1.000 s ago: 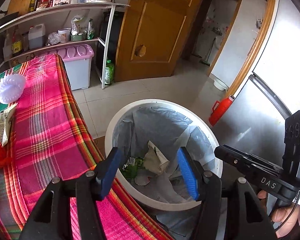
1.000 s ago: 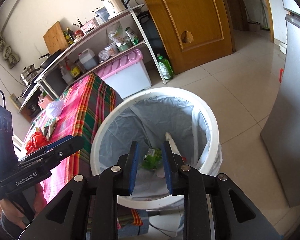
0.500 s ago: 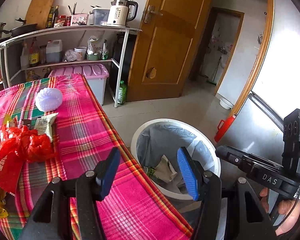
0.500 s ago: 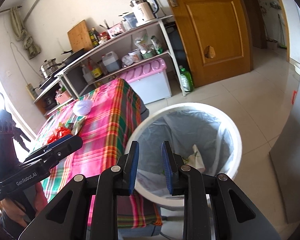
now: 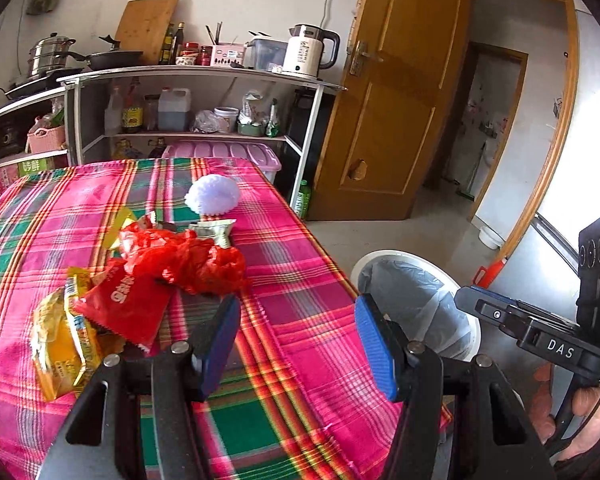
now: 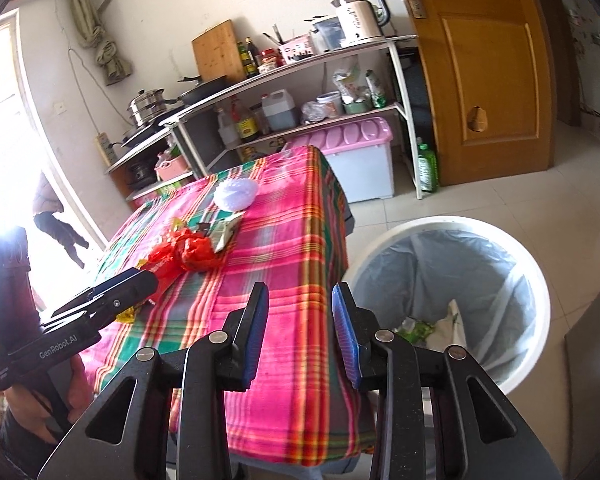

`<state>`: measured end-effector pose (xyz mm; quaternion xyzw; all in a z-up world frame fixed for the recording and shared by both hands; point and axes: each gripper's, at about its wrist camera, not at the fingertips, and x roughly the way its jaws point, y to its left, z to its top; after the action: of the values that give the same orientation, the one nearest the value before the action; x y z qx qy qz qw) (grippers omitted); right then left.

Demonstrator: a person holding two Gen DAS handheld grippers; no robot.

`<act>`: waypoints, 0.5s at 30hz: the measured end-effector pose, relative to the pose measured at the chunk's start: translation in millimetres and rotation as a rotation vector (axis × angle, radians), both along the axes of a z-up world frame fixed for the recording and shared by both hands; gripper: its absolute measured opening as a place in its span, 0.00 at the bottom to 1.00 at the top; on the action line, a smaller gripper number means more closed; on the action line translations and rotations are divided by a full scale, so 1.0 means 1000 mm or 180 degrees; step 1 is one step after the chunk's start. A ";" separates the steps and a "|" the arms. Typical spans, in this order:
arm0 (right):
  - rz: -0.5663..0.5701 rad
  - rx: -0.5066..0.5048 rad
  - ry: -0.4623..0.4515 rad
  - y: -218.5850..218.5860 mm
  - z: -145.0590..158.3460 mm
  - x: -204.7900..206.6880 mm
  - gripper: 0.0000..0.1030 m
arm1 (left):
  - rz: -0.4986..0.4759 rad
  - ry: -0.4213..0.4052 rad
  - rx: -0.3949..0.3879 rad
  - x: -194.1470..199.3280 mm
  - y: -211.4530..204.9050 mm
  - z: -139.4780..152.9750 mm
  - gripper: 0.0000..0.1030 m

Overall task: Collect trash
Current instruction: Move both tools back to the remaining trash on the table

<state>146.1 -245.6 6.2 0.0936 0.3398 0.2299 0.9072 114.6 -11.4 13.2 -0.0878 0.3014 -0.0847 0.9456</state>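
Note:
Trash lies on the plaid tablecloth (image 5: pixel 300 280): a crumpled red plastic bag (image 5: pixel 188 256), a red snack packet (image 5: pixel 124 304), a yellow wrapper (image 5: pixel 60 344), a pale green-white packet (image 5: pixel 214 232) and a white foam fruit net (image 5: pixel 212 194). My left gripper (image 5: pixel 296 328) is open and empty above the table's near edge, just right of the red bag. My right gripper (image 6: pixel 300 320) hovers over the table corner with its jaws opening and nothing between them. The white bin (image 6: pixel 536 280) with a grey liner stands on the floor to the right and holds some trash (image 6: pixel 420 326).
A metal shelf rack (image 5: pixel 204 76) with a kettle, pots and bottles stands behind the table. Under it is a pink-lidded storage box (image 6: pixel 356 160), beside it a green bottle (image 6: pixel 426 166). A wooden door (image 5: pixel 400 112) and a steel fridge side (image 5: pixel 540 264) bound the tiled floor.
Both grippers have swung up and left, from over the bin to over the table. The trash pile has come into full view. The right jaws have spread wider.

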 end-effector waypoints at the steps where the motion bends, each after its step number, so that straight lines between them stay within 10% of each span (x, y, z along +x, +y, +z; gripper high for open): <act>1: 0.0026 -0.0010 -0.0005 0.004 0.000 0.000 0.34 | 0.0046 -0.0005 0.0003 -0.003 0.006 0.000 0.60; 15: 0.0430 -0.0131 -0.0101 0.061 0.005 0.011 0.44 | 0.0720 0.0054 -0.0021 -0.019 0.084 -0.013 0.60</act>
<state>157.0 -184.9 11.2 0.0481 0.3356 0.2851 0.8965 95.4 73.0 0.1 -0.1251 0.2973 0.0222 0.9463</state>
